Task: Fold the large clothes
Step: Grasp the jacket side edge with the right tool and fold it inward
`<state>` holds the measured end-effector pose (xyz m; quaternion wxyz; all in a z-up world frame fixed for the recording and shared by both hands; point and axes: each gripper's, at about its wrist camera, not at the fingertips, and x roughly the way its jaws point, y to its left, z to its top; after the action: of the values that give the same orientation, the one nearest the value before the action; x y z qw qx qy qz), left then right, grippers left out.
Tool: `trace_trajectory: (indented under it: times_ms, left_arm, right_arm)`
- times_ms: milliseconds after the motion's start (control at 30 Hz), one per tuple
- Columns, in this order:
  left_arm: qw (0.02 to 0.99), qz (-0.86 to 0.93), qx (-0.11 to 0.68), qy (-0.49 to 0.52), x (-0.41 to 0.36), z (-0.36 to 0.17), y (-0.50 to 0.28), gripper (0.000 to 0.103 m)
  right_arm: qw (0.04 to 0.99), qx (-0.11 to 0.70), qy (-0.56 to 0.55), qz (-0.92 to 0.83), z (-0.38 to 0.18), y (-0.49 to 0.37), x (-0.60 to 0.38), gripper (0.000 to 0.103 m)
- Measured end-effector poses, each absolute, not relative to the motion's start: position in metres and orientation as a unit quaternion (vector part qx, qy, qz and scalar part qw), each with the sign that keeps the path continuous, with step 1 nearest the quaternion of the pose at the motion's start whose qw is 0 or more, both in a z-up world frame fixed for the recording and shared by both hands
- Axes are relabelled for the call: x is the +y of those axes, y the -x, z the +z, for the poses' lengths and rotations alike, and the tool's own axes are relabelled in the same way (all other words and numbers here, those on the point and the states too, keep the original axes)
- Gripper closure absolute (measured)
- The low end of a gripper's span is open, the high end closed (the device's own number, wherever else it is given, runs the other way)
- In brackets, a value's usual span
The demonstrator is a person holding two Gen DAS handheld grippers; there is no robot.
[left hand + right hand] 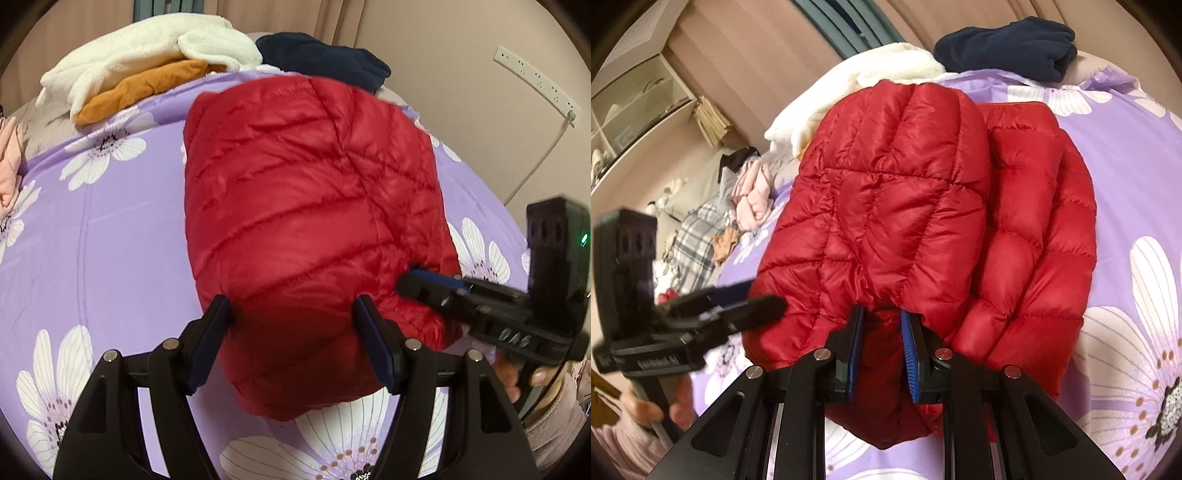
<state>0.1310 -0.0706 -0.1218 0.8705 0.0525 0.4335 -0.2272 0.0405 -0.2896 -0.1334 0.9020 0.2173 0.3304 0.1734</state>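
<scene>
Lying half-folded on the bed, a red puffer jacket is straddled, ungripped, by the wide-open left hand-held gripper and pinched by the narrow right hand-held gripper; a second grip is judged needed before the next fold.

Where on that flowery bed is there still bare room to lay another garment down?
The widest bare stretch of the bedspread lies left of the red puffer jacket, below the white fleece and orange garment. The far edge is crowded, with the navy garment there too.
</scene>
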Motion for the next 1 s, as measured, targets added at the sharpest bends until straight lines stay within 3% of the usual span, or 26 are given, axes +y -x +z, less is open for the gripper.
trace_trajectory:
  times_ms: [267, 867, 1000]
  left_arm:
    - [0.870, -0.225, 0.435, -0.054, -0.077, -0.125, -0.133, 0.031]
    - [0.866, -0.234, 0.437, -0.062, -0.084, -0.128, -0.132, 0.027]
    - [0.865, -0.236, 0.438, -0.064, -0.083, -0.129, -0.131, 0.027]
  right_arm:
    - [0.904, 0.272, -0.270, 0.187, -0.100, -0.047, -0.313, 0.081]
    - [0.929, 0.261, -0.216, 0.147, -0.065, -0.057, -0.307, 0.076]
    - [0.937, 0.233, -0.212, 0.149, -0.047, -0.073, -0.307, 0.069]
